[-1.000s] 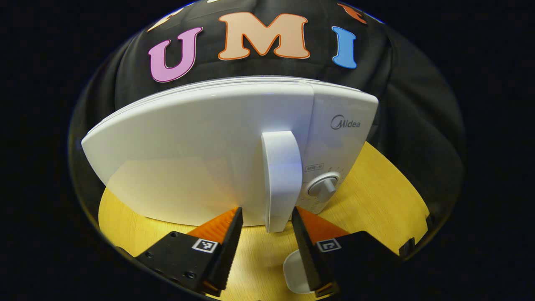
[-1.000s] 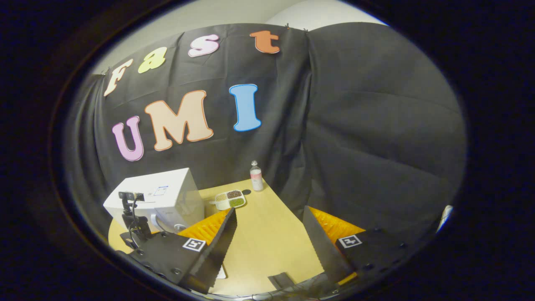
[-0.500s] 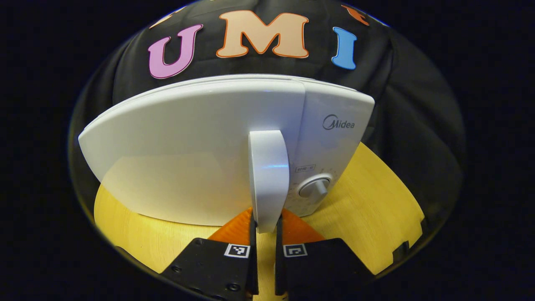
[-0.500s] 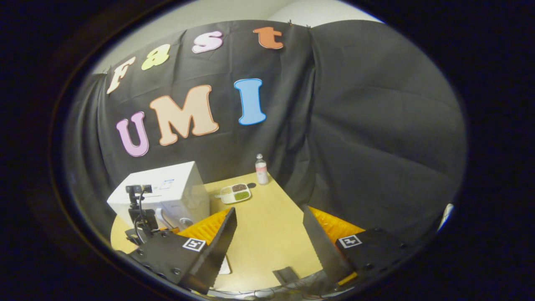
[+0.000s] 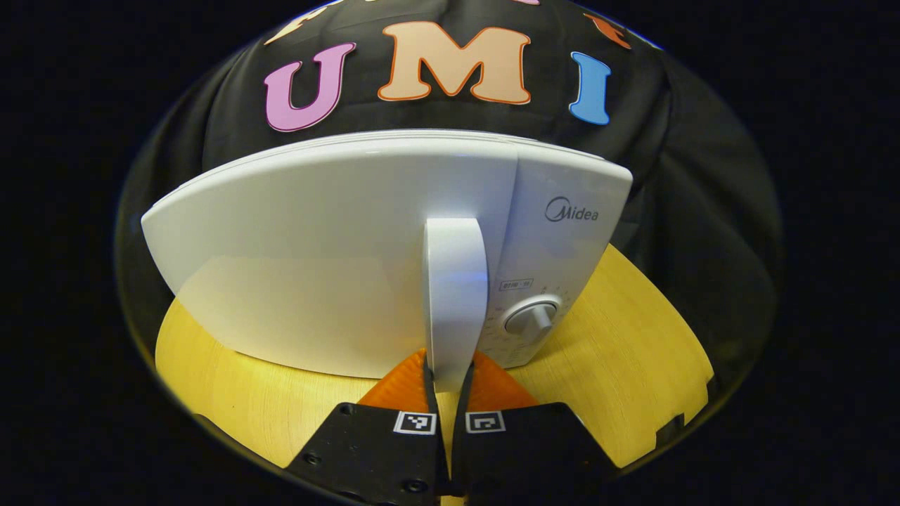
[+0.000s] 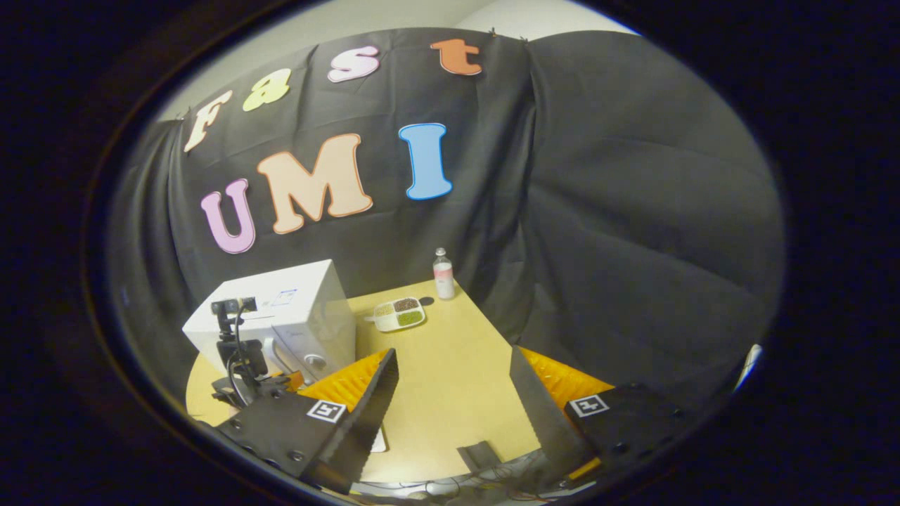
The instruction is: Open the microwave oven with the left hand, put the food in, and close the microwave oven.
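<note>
A white microwave oven [image 5: 330,260] stands on a round yellow wooden table [image 5: 633,351] in front of the black cloth wall. Its door is closed. In the left gripper view, the left gripper [image 5: 448,383] is clamped on the lower end of the upright white door handle [image 5: 455,295], with 1 finger pressing each side. To the right of the handle, on the control panel, sits a round dial [image 5: 532,318].

In the right gripper view, the right gripper [image 6: 453,393] hangs high above the table edge with its 2 fingers spread wide and nothing between them. Far below, the microwave oven [image 6: 281,320] sits at the table's left side, and the left gripper [image 6: 242,369] shows in front of it. The food, a white divided tray [image 6: 399,313] with 3 compartments of grains or beans, lies on the table to the right of the oven, well apart from both grippers. A small plastic bottle [image 6: 443,274] stands upright just beyond the tray, near the cloth.
</note>
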Motion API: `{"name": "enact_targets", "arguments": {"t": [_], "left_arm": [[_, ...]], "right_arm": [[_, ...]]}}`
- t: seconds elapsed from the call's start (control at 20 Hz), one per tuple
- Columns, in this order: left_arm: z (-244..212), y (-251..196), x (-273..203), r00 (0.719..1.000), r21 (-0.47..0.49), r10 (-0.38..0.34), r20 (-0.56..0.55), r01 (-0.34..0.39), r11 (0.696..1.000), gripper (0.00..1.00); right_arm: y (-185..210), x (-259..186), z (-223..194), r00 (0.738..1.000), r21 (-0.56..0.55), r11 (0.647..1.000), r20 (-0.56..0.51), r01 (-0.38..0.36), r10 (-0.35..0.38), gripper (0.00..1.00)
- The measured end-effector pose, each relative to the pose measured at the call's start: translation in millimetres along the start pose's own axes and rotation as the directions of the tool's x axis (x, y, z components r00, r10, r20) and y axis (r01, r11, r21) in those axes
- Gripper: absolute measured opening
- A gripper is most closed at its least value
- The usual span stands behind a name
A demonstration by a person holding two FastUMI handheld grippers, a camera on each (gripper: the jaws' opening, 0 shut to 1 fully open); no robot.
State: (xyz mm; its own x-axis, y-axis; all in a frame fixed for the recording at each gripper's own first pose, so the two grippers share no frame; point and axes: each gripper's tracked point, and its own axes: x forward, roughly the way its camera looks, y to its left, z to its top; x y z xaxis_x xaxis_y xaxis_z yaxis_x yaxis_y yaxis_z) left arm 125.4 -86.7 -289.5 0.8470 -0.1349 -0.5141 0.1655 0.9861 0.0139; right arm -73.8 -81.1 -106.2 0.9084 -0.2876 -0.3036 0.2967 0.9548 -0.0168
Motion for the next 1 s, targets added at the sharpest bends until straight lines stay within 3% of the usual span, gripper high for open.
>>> {"name": "enact_targets", "arguments": {"t": [0.4,0.65,0.85,1.0], "left_arm": [[-2,2,-3,0.998,-0.065,0.067,-0.009,-0.067,0.996,0.01],[-37,10,-56,0.996,-0.085,0.092,-0.013,-0.092,0.992,0.01],[-50,17,-74,0.994,-0.066,0.101,-0.041,-0.104,0.992,0.12],[-56,24,-86,0.99,-0.143,0.125,-0.056,-0.132,0.981,0.21]], "right_arm": [[1,19,4,1.0,-0.02,0.999,-0.008,-0.026,0.026,0.99],[5,35,0,0.997,-0.029,0.997,-0.042,-0.069,0.068,0.99],[23,51,-2,0.986,-0.06,0.986,-0.069,-0.158,0.154,0.99],[39,56,2,0.973,-0.086,0.97,-0.057,-0.229,0.224,0.99]]}}
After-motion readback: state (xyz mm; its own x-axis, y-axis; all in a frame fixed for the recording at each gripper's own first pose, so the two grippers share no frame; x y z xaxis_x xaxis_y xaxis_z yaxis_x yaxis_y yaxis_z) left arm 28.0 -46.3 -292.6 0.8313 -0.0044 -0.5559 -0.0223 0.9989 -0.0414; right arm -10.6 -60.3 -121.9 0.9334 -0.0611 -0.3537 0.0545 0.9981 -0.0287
